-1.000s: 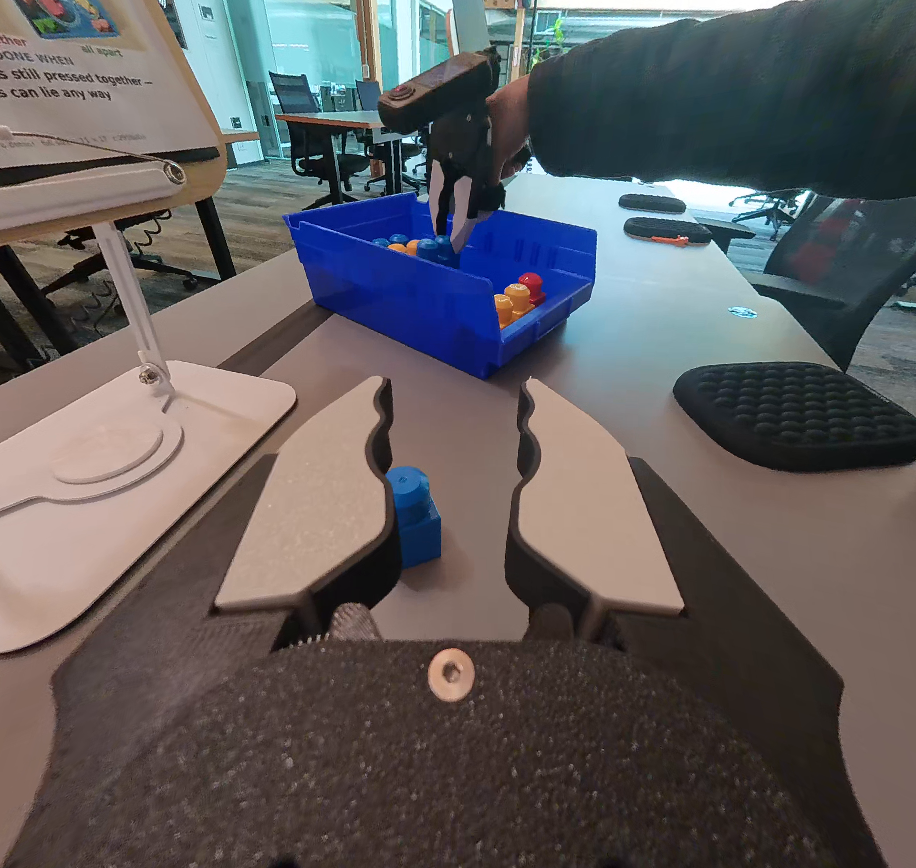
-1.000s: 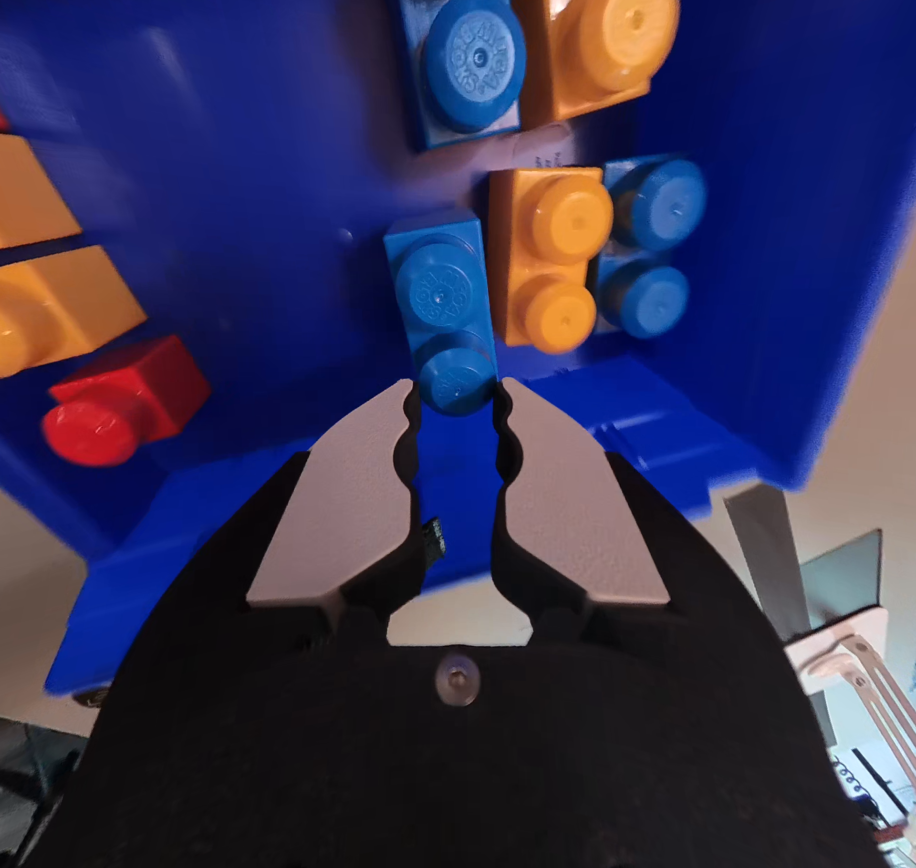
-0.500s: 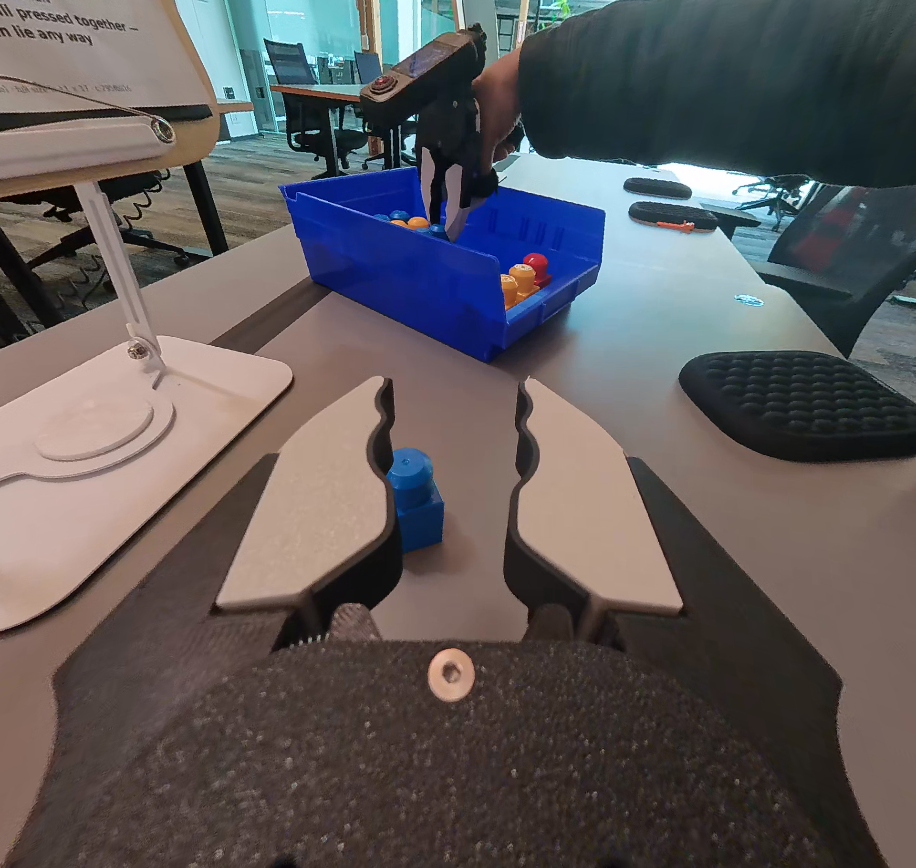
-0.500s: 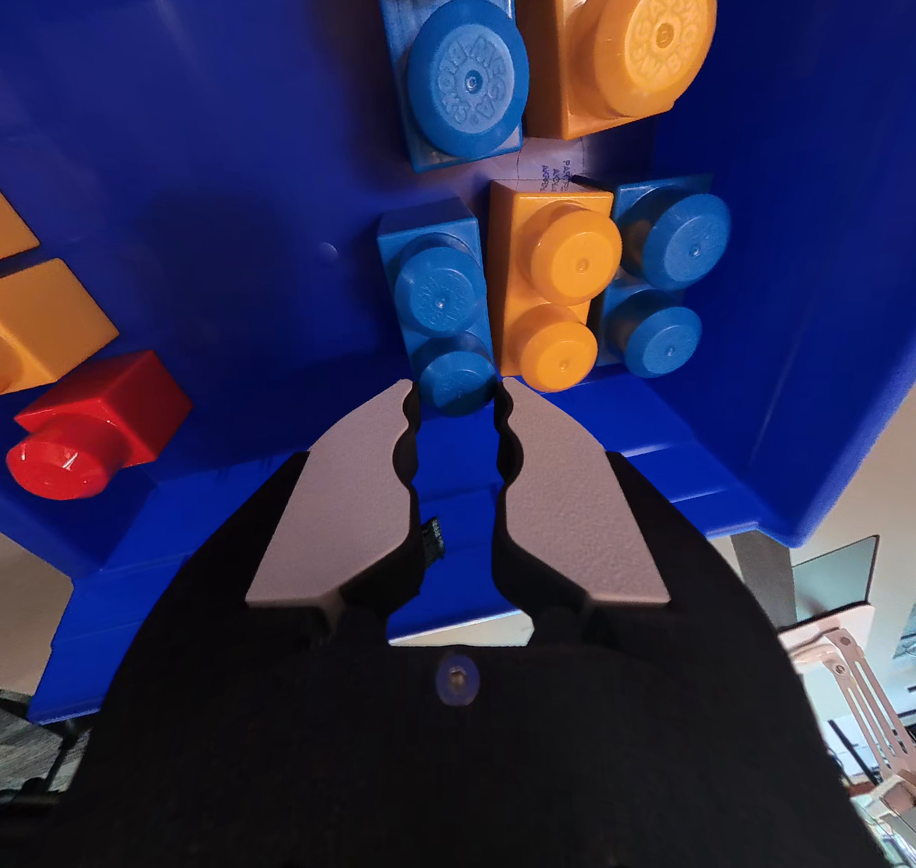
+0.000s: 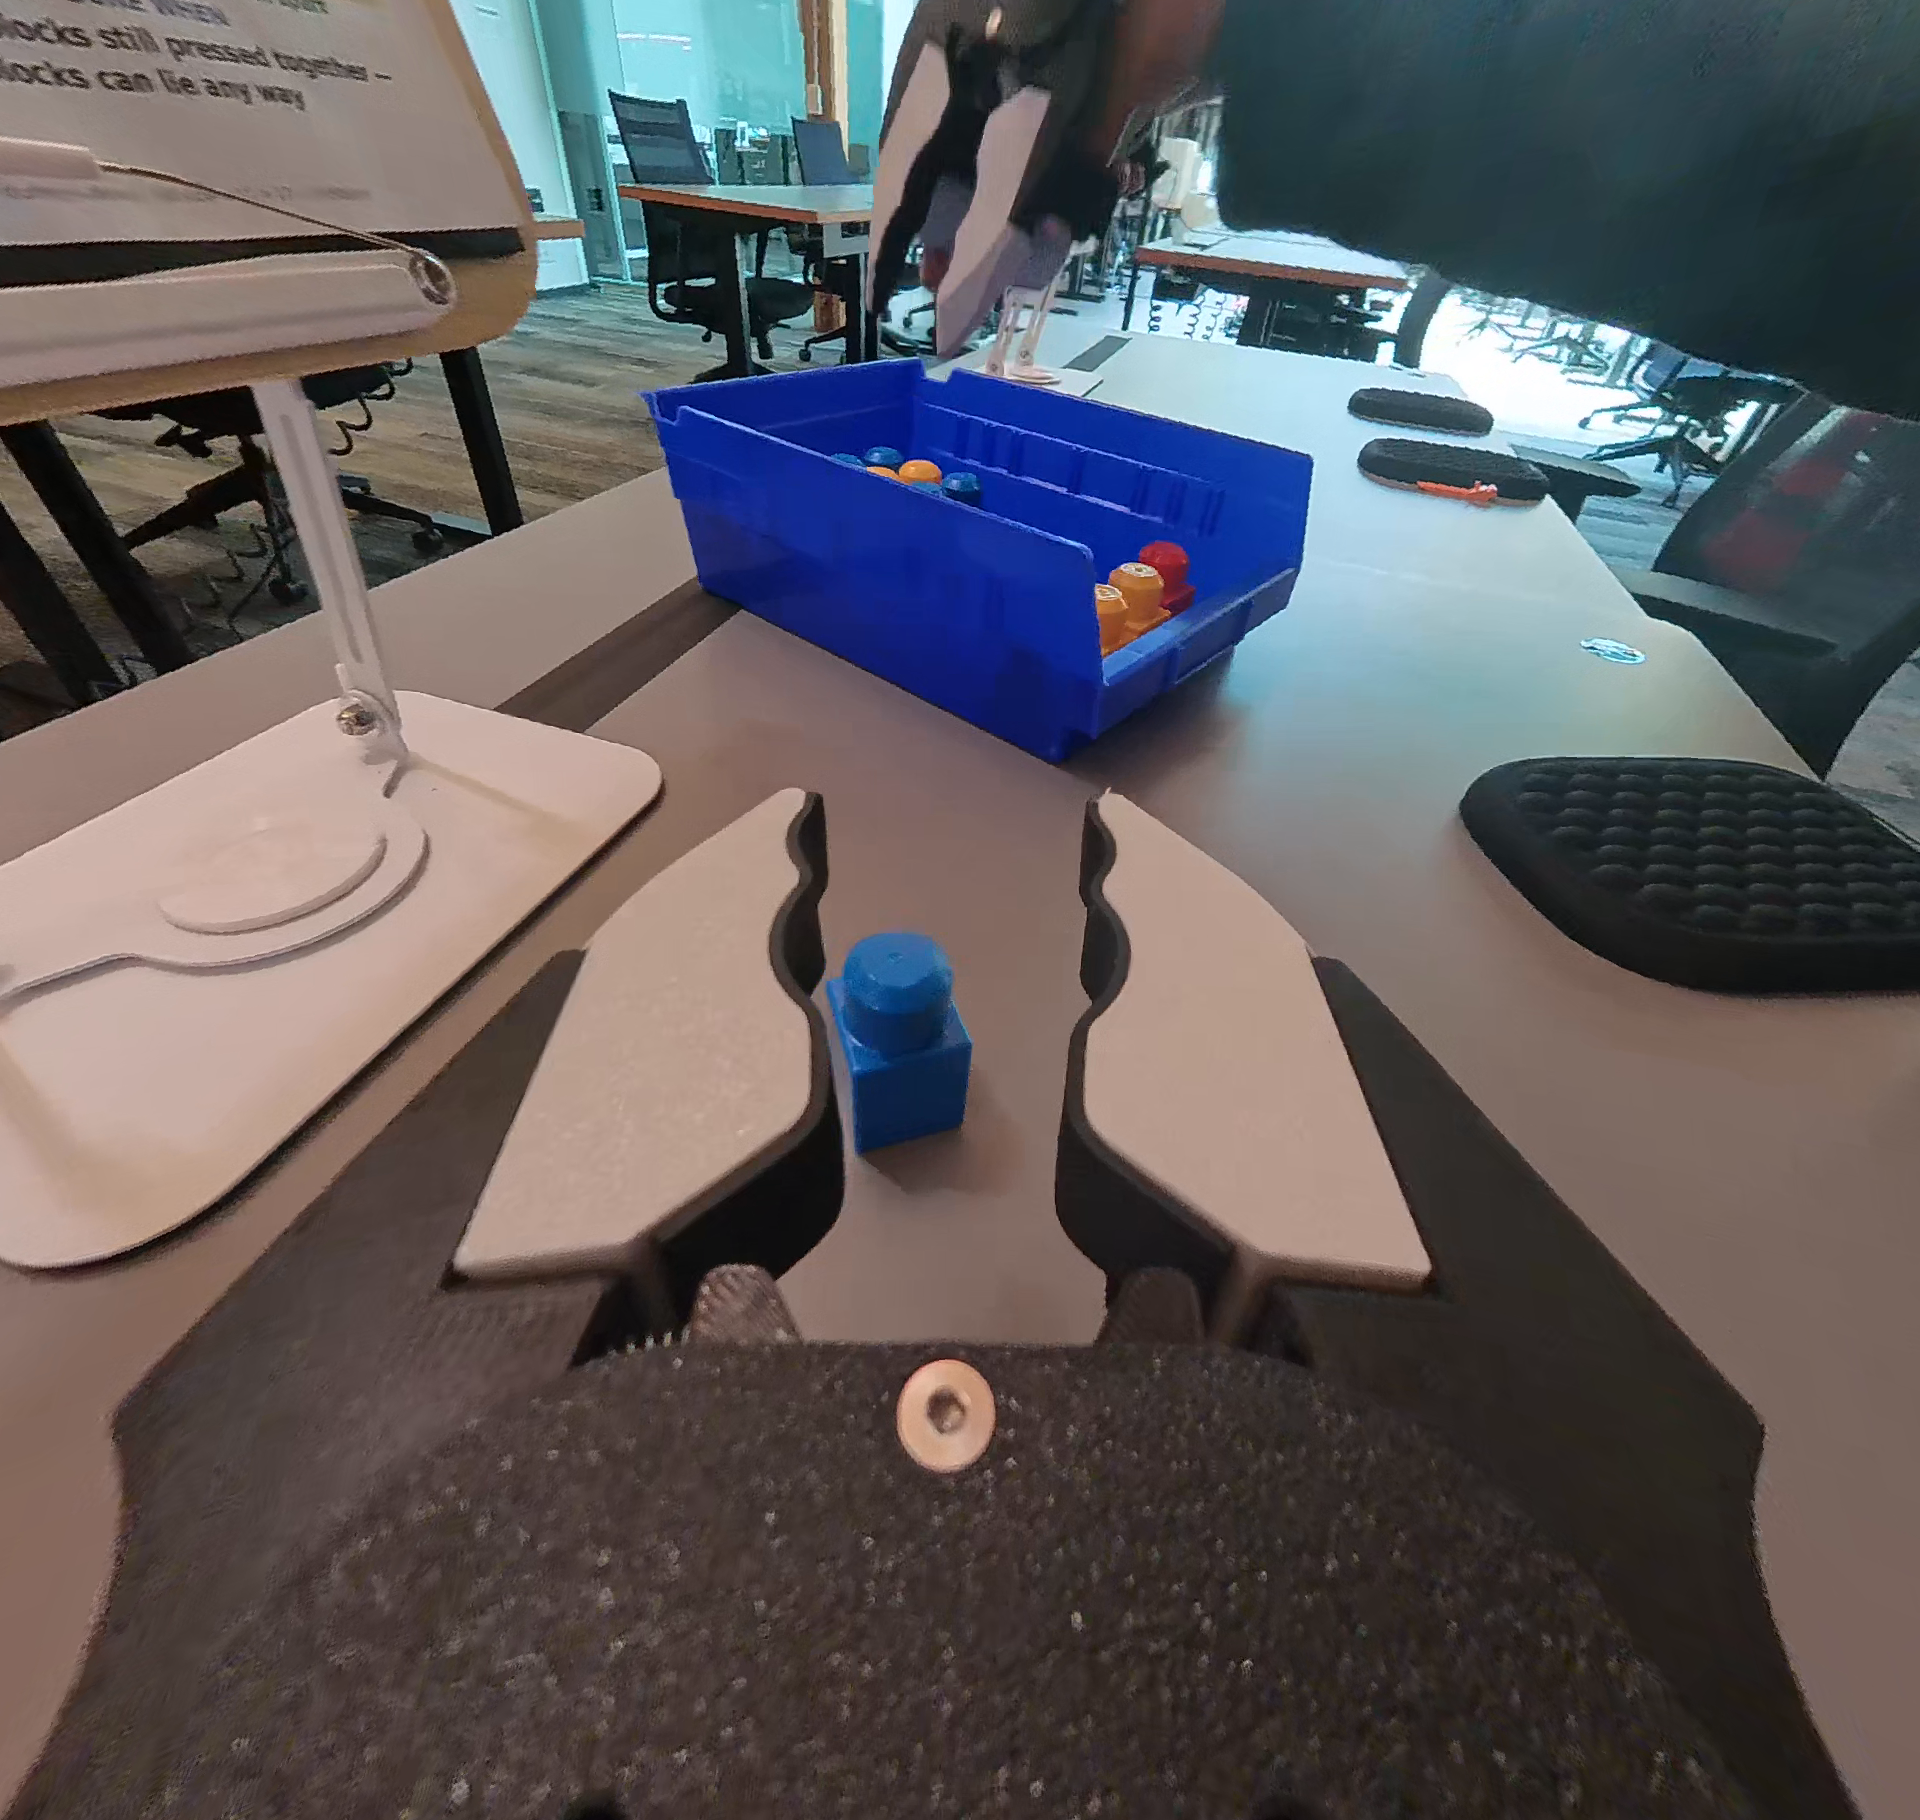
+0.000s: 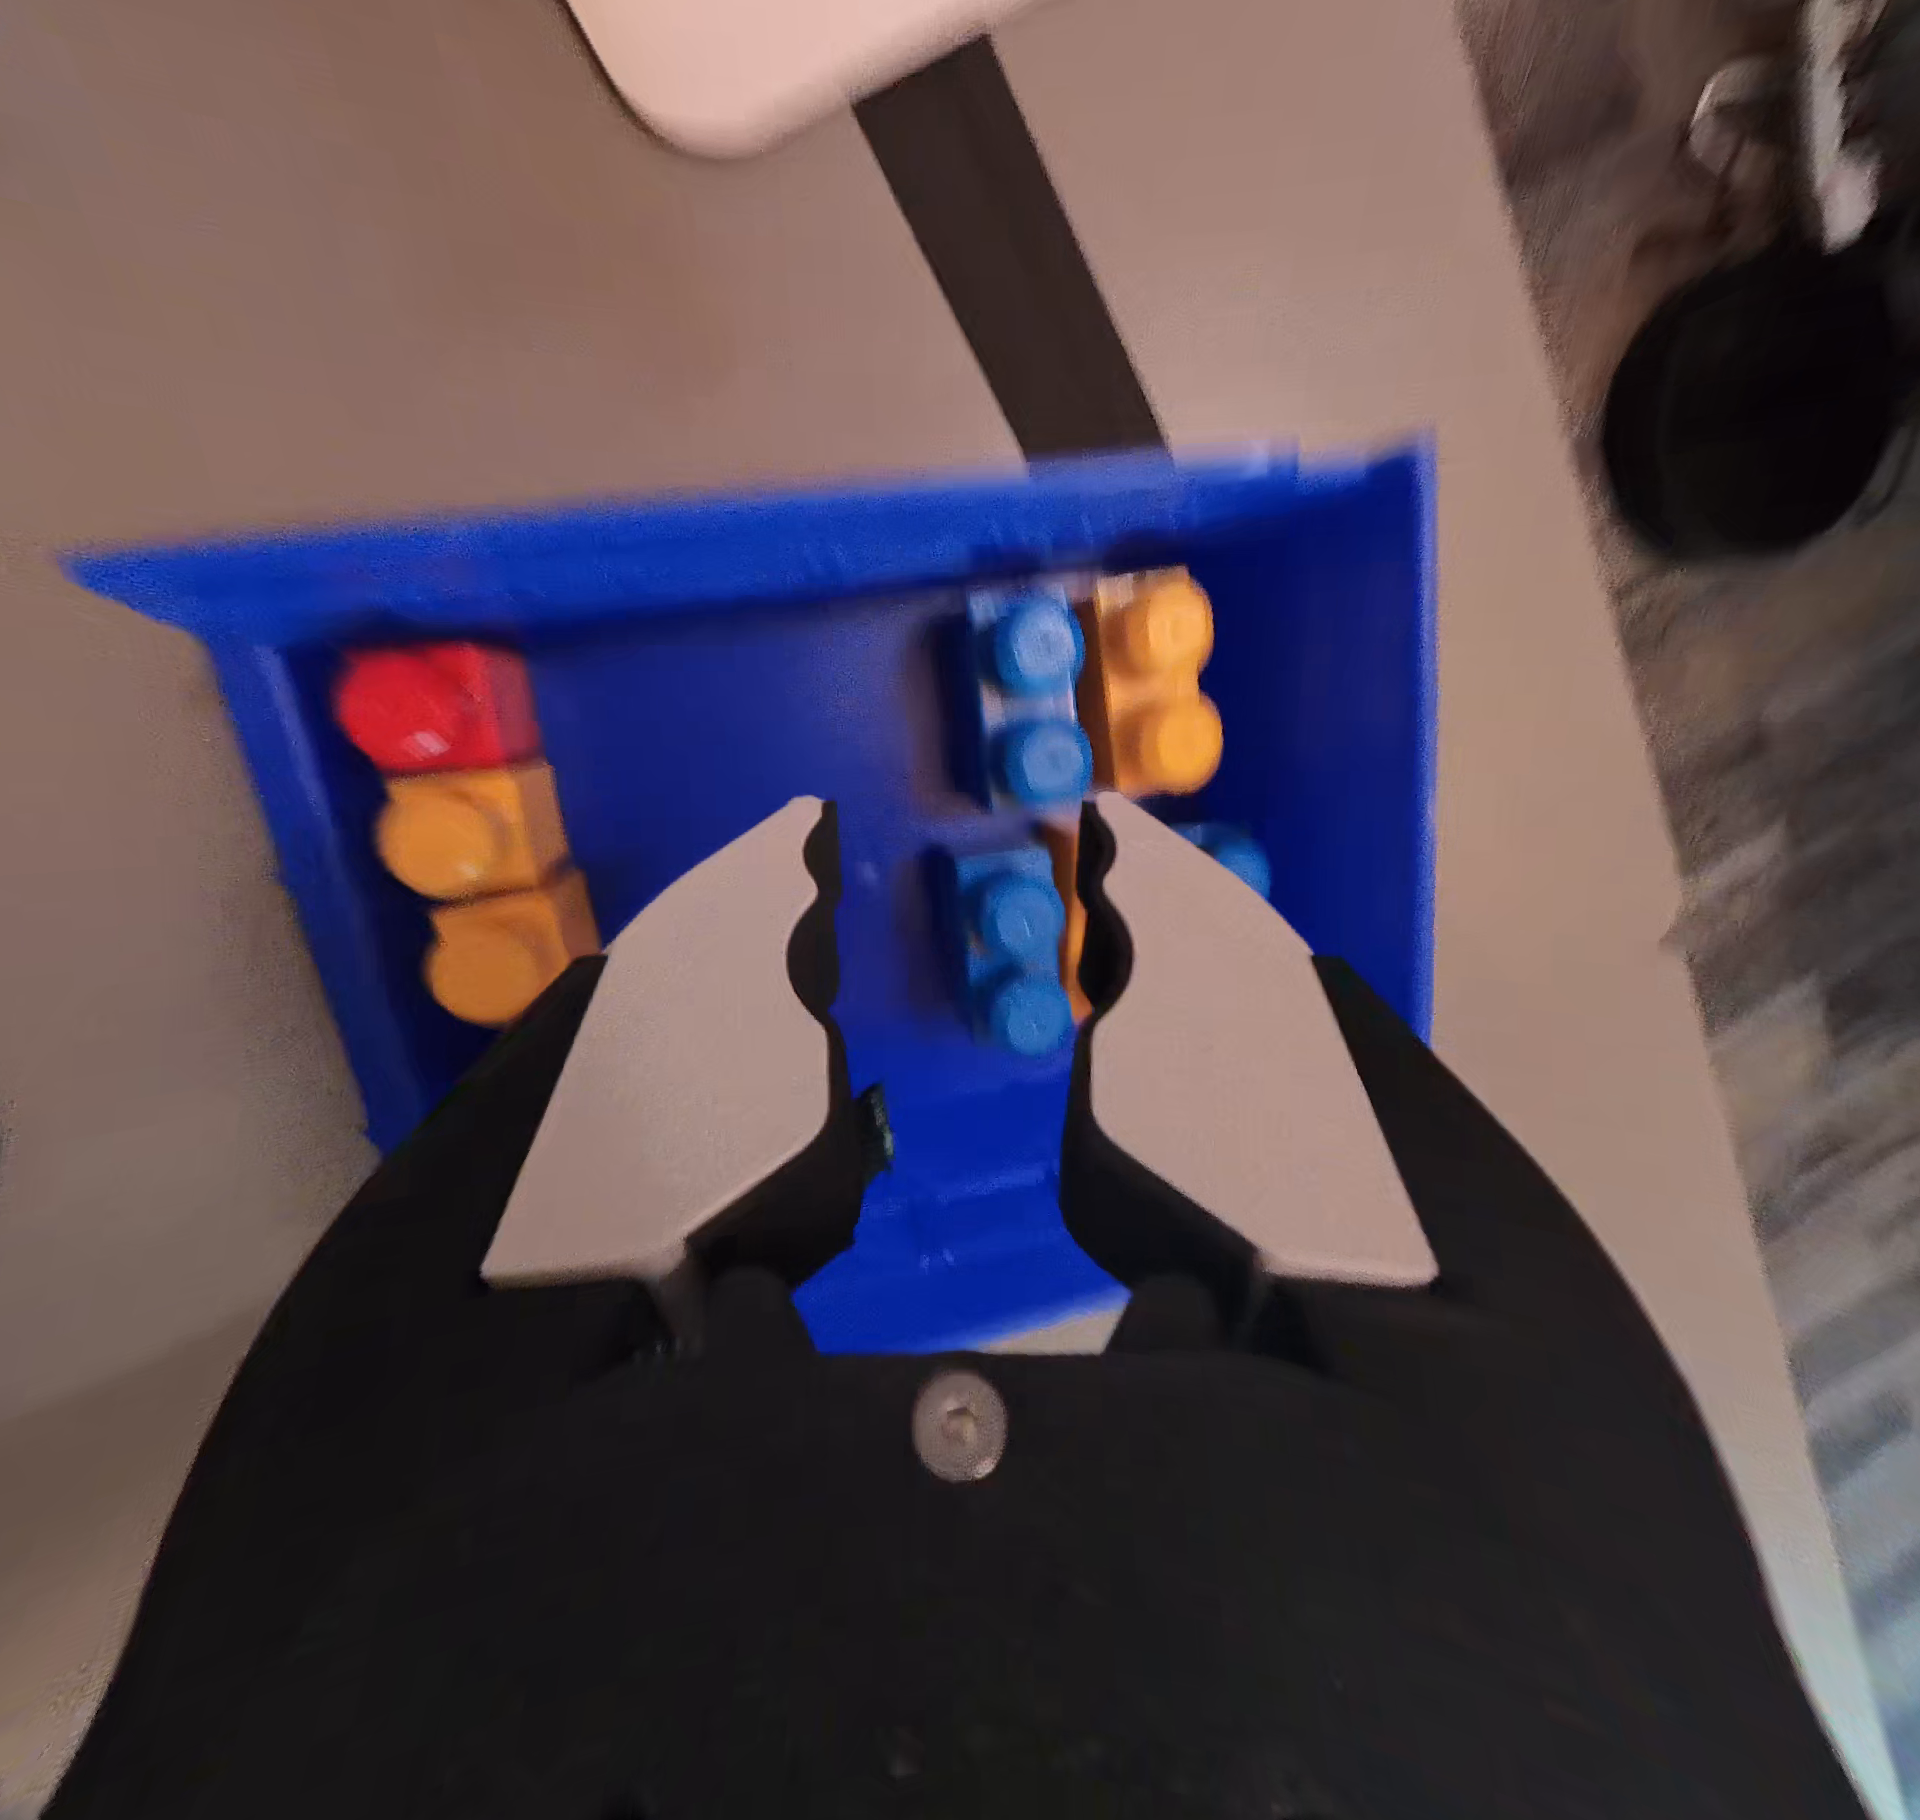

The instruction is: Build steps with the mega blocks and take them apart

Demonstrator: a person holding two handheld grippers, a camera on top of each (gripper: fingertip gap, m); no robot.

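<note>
Built: nothing joined; one single blue block [image 5: 902,1038] is set on the table [image 5: 1351,731].
Left: remaining blocks lie in the far bin [image 5: 935,586].
Left gripper [image 5: 951,949]: jaws wide, around the block, untouched.
Right gripper [image 6: 954,913]: jaws wide, empty.

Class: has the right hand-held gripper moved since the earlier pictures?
Yes. The right hand-held gripper has risen away from the blue bin, which now looks smaller and sits whole below it.

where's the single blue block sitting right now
In the left wrist view, the single blue block stands upright on the grey table, between the open left tongs, nearer their left finger.
</note>
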